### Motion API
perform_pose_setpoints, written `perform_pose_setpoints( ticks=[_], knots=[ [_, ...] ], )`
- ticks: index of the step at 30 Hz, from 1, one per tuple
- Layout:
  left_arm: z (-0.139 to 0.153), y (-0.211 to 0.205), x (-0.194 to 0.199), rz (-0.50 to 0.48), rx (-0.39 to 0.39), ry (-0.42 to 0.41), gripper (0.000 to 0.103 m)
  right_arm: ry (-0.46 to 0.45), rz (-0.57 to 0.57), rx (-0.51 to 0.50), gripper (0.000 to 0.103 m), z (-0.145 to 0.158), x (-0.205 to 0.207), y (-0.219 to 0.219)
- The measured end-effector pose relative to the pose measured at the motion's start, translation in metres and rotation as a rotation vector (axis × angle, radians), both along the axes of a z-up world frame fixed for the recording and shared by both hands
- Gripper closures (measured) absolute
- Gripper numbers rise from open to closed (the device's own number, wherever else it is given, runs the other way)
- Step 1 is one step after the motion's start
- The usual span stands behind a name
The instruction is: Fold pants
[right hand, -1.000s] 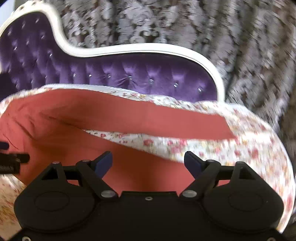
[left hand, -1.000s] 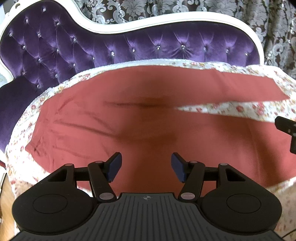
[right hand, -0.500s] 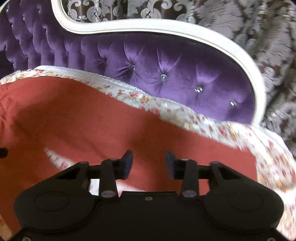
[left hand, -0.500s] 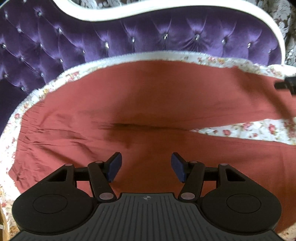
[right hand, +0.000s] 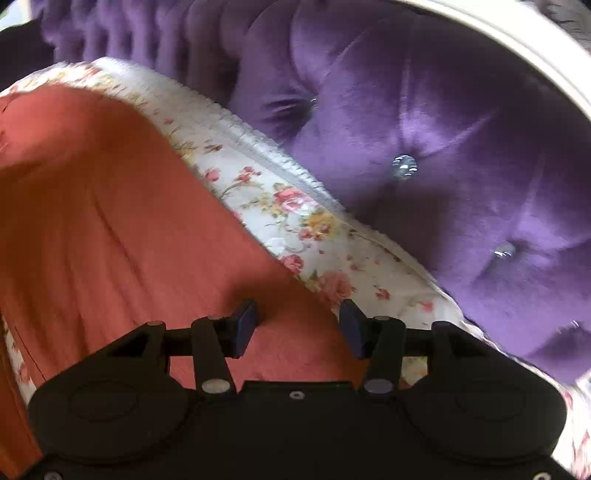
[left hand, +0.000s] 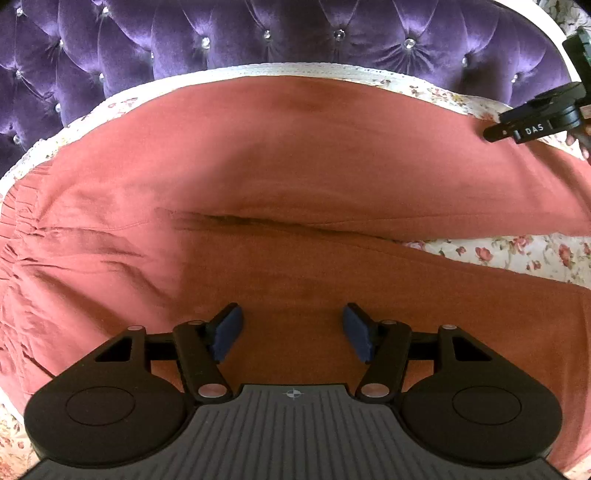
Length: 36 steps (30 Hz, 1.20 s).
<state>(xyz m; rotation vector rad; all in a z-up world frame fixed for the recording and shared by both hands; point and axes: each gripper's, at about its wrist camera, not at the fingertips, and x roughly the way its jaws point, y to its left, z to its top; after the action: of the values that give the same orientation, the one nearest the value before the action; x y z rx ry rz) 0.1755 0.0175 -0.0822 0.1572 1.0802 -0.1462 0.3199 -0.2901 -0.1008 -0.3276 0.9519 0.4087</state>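
Rust-red pants [left hand: 295, 166] lie spread flat on a floral sheet [left hand: 517, 254], waistband at the left, the two legs running to the right with a gap between them. My left gripper [left hand: 291, 330] is open and empty, low over the near leg by the crotch. My right gripper [right hand: 297, 328] is open and empty over the far edge of the far leg [right hand: 110, 221], where the cloth meets the sheet [right hand: 295, 206]. The right gripper also shows in the left wrist view [left hand: 532, 122] at the far right.
A purple tufted headboard [left hand: 295, 33] with a white frame stands right behind the sheet's far edge; it also shows in the right wrist view [right hand: 424, 122]. The sheet's edge drops off at the left and near sides.
Both grippers have moved forward and lower toward the headboard. The right gripper went from the near leg to the far leg's far edge; its jaws narrowed, then widened somewhat.
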Motion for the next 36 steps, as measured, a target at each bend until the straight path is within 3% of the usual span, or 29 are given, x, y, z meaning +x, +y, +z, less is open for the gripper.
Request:
perform_pose_setpoints(
  ticks=[2,4,6,9,14,18,21,22,25,26,27,31,36],
  knots=[
    [0.000,0.000,-0.001,-0.006,0.006,-0.005,0.043,0.036,0.025,0.043,0.048,-0.001,0.003,-0.003],
    [0.000,0.001,0.001,-0.007,0.004,-0.006,0.043,0.071,0.036,0.101,0.062,0.000,0.002,-0.007],
    [0.002,0.005,0.003,-0.001,-0.008,0.000,0.043,0.070,0.023,0.110,0.097,0.004,-0.002,-0.008],
    [0.008,0.008,0.005,0.016,-0.011,-0.012,0.043,-0.027,0.000,0.113,0.097,0.025,-0.021,-0.008],
    [0.036,0.022,0.013,0.045,-0.054,-0.056,0.043,-0.207,0.057,0.132,0.098,0.078,-0.105,0.009],
    [0.058,0.027,0.026,0.059,-0.089,-0.087,0.043,-0.263,0.133,0.104,0.098,0.105,-0.182,0.025],
    [0.068,0.022,0.029,0.065,-0.074,-0.112,0.043,-0.236,0.109,0.074,0.098,0.096,-0.192,0.030],
    [0.068,0.019,0.027,0.066,-0.060,-0.121,0.043,-0.233,0.082,0.060,0.097,0.090,-0.188,0.028],
    [0.061,0.014,0.016,0.059,-0.038,-0.122,0.043,-0.246,0.030,0.024,0.061,0.076,-0.167,0.019],
    [0.056,0.013,0.014,0.057,-0.036,-0.109,0.043,-0.250,0.014,0.023,0.044,0.071,-0.155,0.016],
    [0.052,0.014,0.011,0.056,-0.037,-0.096,0.043,-0.256,-0.004,0.027,0.038,0.066,-0.144,0.013],
    [0.028,0.013,0.011,0.051,-0.013,-0.053,0.043,-0.232,-0.047,0.078,0.039,0.049,-0.095,0.002],
    [-0.003,0.009,0.016,0.034,0.019,0.016,0.042,-0.153,-0.023,0.110,0.039,0.028,-0.032,-0.007]
  ],
)
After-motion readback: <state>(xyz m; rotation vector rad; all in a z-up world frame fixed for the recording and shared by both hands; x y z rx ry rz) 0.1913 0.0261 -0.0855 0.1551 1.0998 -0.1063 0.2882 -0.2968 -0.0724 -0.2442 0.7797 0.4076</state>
